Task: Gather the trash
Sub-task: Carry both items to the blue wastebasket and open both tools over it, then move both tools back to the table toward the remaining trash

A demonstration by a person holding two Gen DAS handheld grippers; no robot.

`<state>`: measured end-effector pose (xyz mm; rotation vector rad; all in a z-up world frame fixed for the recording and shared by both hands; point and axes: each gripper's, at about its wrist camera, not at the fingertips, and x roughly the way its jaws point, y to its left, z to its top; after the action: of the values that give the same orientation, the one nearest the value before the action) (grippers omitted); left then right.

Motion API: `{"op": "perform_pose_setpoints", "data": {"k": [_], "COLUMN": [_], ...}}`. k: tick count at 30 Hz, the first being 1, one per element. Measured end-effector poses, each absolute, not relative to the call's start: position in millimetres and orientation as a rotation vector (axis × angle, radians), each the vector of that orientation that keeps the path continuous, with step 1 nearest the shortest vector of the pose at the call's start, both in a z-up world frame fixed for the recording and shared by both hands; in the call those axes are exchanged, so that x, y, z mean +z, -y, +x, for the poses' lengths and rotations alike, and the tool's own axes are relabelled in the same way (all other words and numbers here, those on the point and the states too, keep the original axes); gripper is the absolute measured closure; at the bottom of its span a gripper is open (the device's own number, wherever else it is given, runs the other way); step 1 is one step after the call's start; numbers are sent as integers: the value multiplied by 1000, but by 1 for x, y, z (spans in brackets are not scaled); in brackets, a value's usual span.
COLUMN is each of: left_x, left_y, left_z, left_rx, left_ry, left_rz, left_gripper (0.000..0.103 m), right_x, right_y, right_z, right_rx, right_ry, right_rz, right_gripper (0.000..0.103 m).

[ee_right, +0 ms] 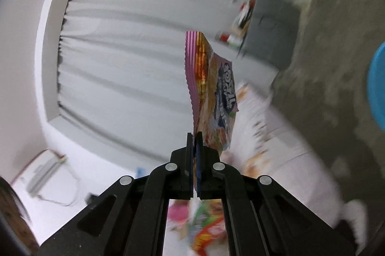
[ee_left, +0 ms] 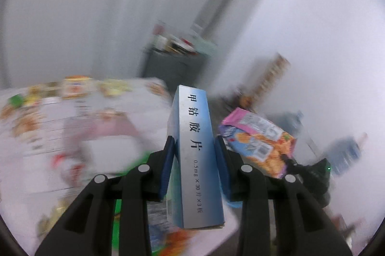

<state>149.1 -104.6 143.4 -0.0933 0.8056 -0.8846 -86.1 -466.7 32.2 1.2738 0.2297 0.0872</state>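
While clamped: box (ee_left: 196,155), snack wrapper (ee_right: 211,97).

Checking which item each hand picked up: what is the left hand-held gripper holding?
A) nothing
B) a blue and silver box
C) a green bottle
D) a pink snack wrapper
B: the left hand-held gripper has its blue pads pressed on both sides of an upright blue and silver box.

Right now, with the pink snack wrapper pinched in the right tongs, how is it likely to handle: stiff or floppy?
Probably floppy and light: the pink snack wrapper is thin film, gripped only at one edge by the right tongs, and it bows sideways beyond them. Its glossy surface could be slippery, though the shut pads appear to hold it.
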Motion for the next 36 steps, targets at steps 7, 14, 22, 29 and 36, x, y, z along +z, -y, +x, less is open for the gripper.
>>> {"op": "perform_pose_setpoints", "data": {"k": [7, 14, 22, 29, 36], "left_x": [106, -20, -99, -112, -55], "left_y": [308, 460, 550, 567, 531], "left_z": [114, 73, 72, 72, 75], "left_rx": [-1108, -1144, -1104, -1061, -1195], "left_ry": [-943, -1124, -1164, -1144, -1108], "left_rz": [260, 551, 637, 599, 485], "left_gripper": [70, 70, 62, 35, 33], "right_x": [-6, -78, -133, -160, -129], "right_y": [499, 523, 570, 583, 557], "right_z": [-160, -169, -155, -145, -162], "right_rx": [-270, -484, -567, -688, -717], "right_ry": [-267, -397, -480, -597, -562], "right_rz": [1214, 1276, 1352, 1383, 1293], "right_gripper": [103, 103, 92, 54, 49]}}
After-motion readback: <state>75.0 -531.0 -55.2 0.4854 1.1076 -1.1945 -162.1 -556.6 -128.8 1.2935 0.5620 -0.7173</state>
